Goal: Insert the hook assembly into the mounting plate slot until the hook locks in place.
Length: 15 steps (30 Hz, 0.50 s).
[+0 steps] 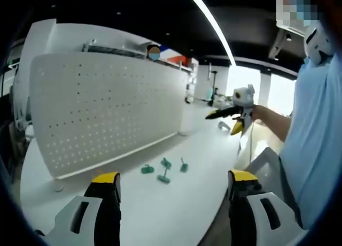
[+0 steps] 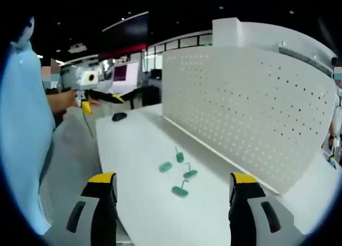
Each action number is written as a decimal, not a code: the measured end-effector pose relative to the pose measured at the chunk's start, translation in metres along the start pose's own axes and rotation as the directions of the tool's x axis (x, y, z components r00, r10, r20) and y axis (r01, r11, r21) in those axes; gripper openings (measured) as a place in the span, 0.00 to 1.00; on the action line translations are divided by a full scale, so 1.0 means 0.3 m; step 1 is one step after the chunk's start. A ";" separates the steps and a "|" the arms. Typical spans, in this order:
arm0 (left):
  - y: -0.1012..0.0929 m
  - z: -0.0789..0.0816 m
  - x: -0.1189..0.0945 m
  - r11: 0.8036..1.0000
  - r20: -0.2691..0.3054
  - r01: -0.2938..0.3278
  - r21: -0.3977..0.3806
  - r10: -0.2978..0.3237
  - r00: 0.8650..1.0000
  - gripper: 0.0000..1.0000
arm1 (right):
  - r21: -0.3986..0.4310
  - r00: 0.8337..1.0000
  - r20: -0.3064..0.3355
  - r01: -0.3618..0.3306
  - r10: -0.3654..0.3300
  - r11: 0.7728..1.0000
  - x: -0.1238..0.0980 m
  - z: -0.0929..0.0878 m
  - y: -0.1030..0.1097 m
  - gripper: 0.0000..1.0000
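A smooth white surface (image 1: 160, 214) carries an upright white mounting plate (image 1: 101, 109), a matte perforated panel with even rows of small round holes and a gently curved face. It stands along the far side of the surface on a narrow base strip with a small round foot near its corner.

Four small green hook assemblies (image 1: 164, 171) lie flat and loose on the surface just in front of the plate's lower edge, close together but apart from it; each looks like a short plastic stem with a broader end. In the right gripper view the same hooks (image 2: 179, 174) are scattered between the plate (image 2: 251, 107) and the near edge of the surface (image 2: 139, 150), with bare room around them.

The left tool (image 1: 168, 190) is spread wide, its yellow-tipped black jaws holding nothing, above the surface short of the hooks. The right tool (image 2: 173, 190) is likewise spread and holds nothing. A small dark object (image 2: 119, 116) sits toward the far end.
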<state>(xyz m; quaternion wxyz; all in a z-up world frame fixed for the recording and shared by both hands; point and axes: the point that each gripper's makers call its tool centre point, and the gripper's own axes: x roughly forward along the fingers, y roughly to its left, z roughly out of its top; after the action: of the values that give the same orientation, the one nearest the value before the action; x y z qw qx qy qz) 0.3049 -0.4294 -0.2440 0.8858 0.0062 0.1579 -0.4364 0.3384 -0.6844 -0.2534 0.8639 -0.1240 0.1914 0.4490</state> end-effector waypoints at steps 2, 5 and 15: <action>-0.005 -0.002 0.004 1.000 -0.004 0.006 0.001 -0.006 1.000 0.84 | 0.004 1.000 0.002 -0.001 0.001 1.000 0.001 -0.002 0.000 0.87; -0.011 -0.002 0.012 1.000 -0.010 0.015 0.004 -0.015 1.000 0.84 | 0.009 1.000 0.003 -0.001 0.000 1.000 0.004 -0.009 0.000 0.87; -0.015 0.004 0.038 0.999 -0.017 0.039 0.013 -0.039 0.999 0.84 | 0.025 1.000 -0.009 0.011 -0.011 1.000 -0.002 -0.039 -0.001 0.86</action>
<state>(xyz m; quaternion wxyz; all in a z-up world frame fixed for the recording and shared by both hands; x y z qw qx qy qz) 0.3082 -0.4410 -0.2456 0.8757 0.0126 0.1627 -0.4545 0.3357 -0.6896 -0.2636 0.8670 -0.1165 0.2002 0.4413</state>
